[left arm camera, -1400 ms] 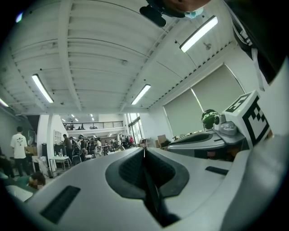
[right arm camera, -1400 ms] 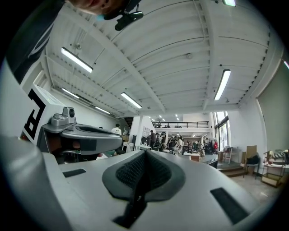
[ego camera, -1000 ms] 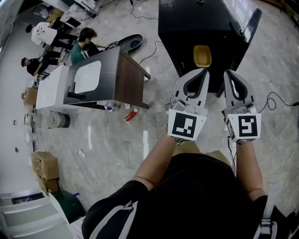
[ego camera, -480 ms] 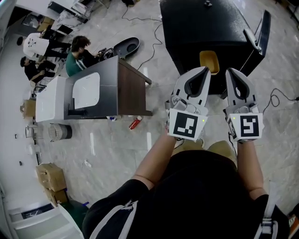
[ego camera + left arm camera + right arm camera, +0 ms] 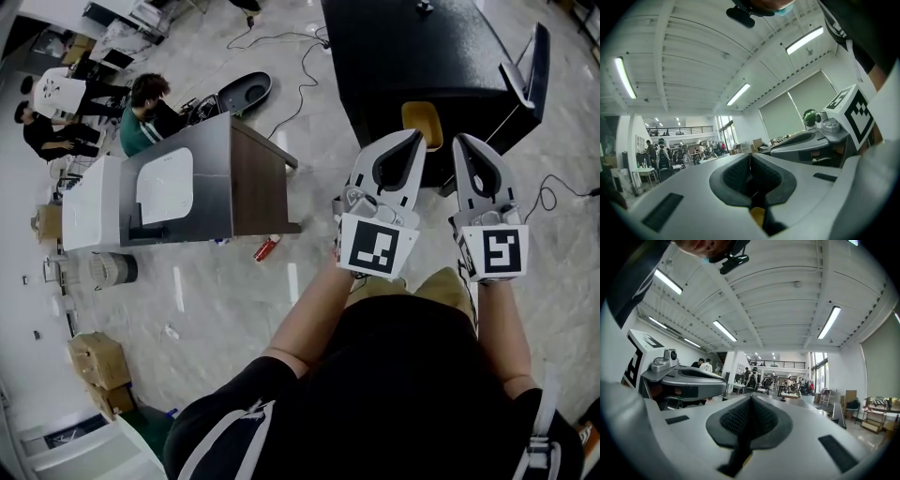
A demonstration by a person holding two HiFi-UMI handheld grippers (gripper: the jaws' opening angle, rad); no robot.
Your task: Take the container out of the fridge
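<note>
A black fridge (image 5: 412, 56) stands low ahead of me in the head view, its door (image 5: 530, 61) swung open at the right. A yellow container (image 5: 422, 120) shows at the fridge's front, just beyond the tips of my grippers. My left gripper (image 5: 411, 141) and right gripper (image 5: 463, 144) are held side by side, pointing at it, both shut and holding nothing. In the left gripper view the left gripper (image 5: 750, 157) has its jaws pressed together, with a yellow patch (image 5: 757, 215) below them. The right gripper (image 5: 751, 397) is likewise shut in its own view.
A grey and brown desk (image 5: 202, 187) stands to the left, with a red can (image 5: 266, 248) on the floor by it. Cables (image 5: 291, 66) trail across the marble floor. People (image 5: 141, 103) sit at the far left. Cardboard boxes (image 5: 94, 361) lie at lower left.
The fridge and yellow container have drawn slightly nearer and shifted right in the head view. Both grippers stay shut and keep their pose.
</note>
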